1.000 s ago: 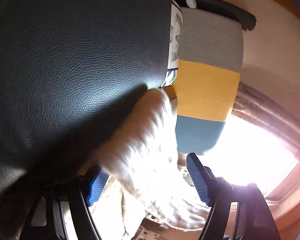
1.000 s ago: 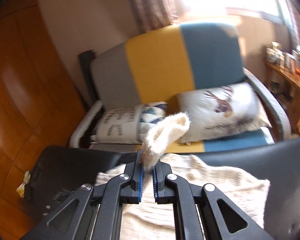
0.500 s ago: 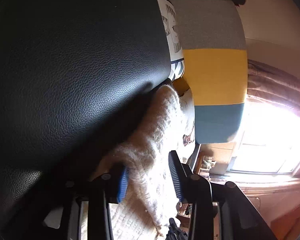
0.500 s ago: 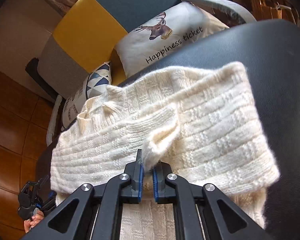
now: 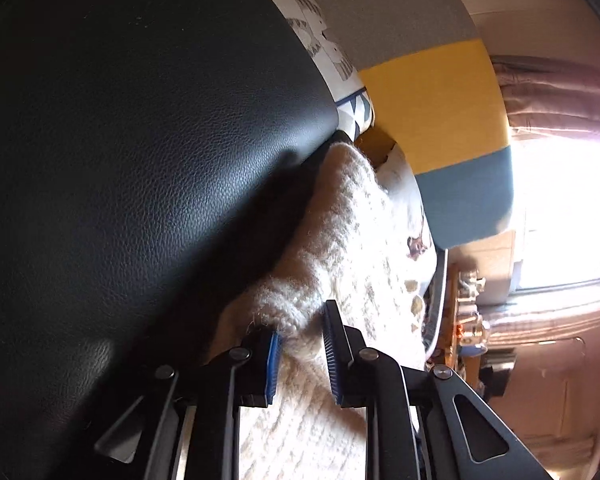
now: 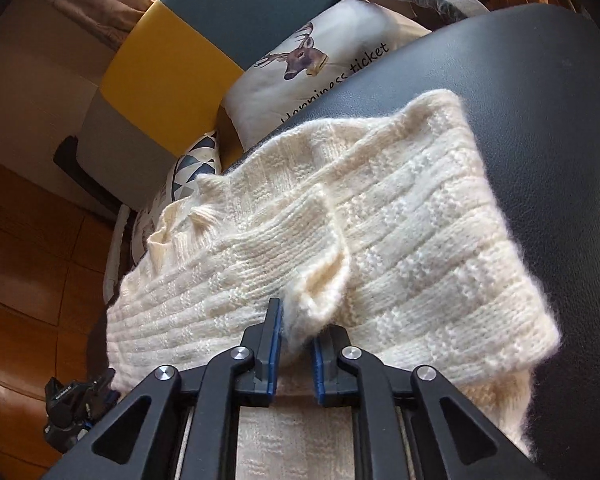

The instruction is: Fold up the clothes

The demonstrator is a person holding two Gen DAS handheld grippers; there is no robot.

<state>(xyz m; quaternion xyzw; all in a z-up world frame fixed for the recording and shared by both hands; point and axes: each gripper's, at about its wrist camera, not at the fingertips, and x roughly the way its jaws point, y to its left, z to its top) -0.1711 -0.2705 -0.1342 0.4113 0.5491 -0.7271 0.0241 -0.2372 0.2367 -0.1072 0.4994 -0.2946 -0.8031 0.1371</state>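
Both grippers have parted since half a second ago, loosening their hold on the sweater.
Right gripper (image 6: 294,334) stands narrowly apart around a sleeve cuff (image 6: 320,284); left gripper (image 5: 300,344) likewise straddles a knit edge. The cream knit sweater (image 6: 400,240) lies folded on the black leather tabletop (image 6: 560,120).

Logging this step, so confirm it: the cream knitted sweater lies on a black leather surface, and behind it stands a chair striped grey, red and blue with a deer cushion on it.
One detail is wrong: the chair has a yellow middle stripe, not red, as the right wrist view shows. The rest holds: the cream knitted sweater lies on the black leather surface, with the deer cushion on the chair.
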